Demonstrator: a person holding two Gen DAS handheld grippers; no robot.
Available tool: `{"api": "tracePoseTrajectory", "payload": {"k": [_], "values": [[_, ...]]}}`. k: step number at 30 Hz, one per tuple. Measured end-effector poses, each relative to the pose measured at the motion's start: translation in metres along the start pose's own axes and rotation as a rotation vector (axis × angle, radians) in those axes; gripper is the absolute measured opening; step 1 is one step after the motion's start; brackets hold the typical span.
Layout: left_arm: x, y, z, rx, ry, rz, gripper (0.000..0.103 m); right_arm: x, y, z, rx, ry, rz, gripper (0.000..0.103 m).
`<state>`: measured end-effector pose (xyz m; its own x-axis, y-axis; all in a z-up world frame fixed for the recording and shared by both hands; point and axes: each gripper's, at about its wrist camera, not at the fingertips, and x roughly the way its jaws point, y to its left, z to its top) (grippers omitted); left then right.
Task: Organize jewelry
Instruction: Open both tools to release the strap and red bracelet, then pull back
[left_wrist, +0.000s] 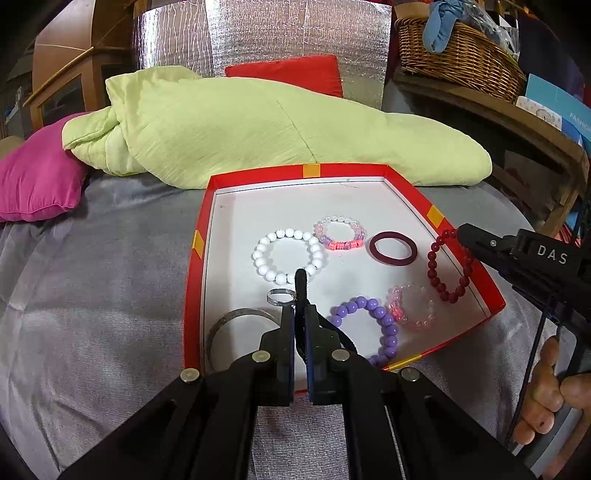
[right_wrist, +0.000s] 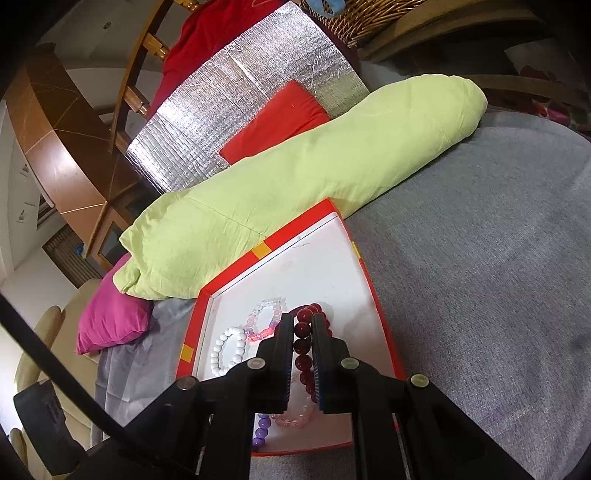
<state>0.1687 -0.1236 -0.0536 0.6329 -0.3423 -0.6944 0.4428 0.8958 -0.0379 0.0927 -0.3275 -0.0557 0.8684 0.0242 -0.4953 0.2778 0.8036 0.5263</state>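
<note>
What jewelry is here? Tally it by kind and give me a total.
Beaded bracelets: 5 (white, pink-and-purple, dark red, purple, clear pink)
Plain soft bands: 2 (maroon band, black band)
Metal bangle: 1
Small metal ring: 1
Total: 9

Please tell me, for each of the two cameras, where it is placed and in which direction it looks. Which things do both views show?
Left wrist: sits on the left gripper, looking forward and down into the red box; its fingers pinch a black band; the person's hand shows with the right gripper.
Right wrist: sits on the right gripper, looking down over the box's right side; its fingers clamp the dark red bracelet.
Shared: the box, the white bracelet, the dark red bracelet, the green pillow.
</note>
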Motion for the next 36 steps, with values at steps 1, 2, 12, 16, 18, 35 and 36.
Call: {"api": "tracePoseTrajectory", "payload": {"k": [1, 2, 12, 16, 18, 35, 36], "values": [[0.0, 0.0, 0.0, 0.002, 0.0, 0.0, 0.005, 0.001, 0.0, 0.0, -0.001, 0.001, -0.004, 0.01], [0.0, 0.0, 0.0, 0.003, -0.001, 0.002, 0.005, 0.003, 0.0, 0.0, -0.002, 0.002, -0.007, 0.01], [0.001, -0.001, -0.002, 0.014, 0.003, 0.004, 0.005, 0.014, -0.001, 0.001, -0.002, 0.004, -0.032, 0.01], [0.0, -0.001, -0.003, 0.014, 0.005, 0.005, 0.005, 0.018, -0.002, 0.001, -0.001, 0.01, -0.038, 0.01], [0.001, -0.001, -0.003, 0.015, 0.007, 0.004, 0.005, 0.017, -0.001, 0.001, -0.005, 0.01, -0.038, 0.01], [-0.013, -0.006, -0.006, 0.038, -0.012, 0.082, 0.066, -0.011, 0.021, 0.009, -0.056, 0.004, -0.009, 0.056], [-0.015, -0.005, -0.007, 0.036, -0.014, 0.093, 0.067, -0.015, 0.023, 0.009, -0.062, 0.003, -0.002, 0.056]]}}
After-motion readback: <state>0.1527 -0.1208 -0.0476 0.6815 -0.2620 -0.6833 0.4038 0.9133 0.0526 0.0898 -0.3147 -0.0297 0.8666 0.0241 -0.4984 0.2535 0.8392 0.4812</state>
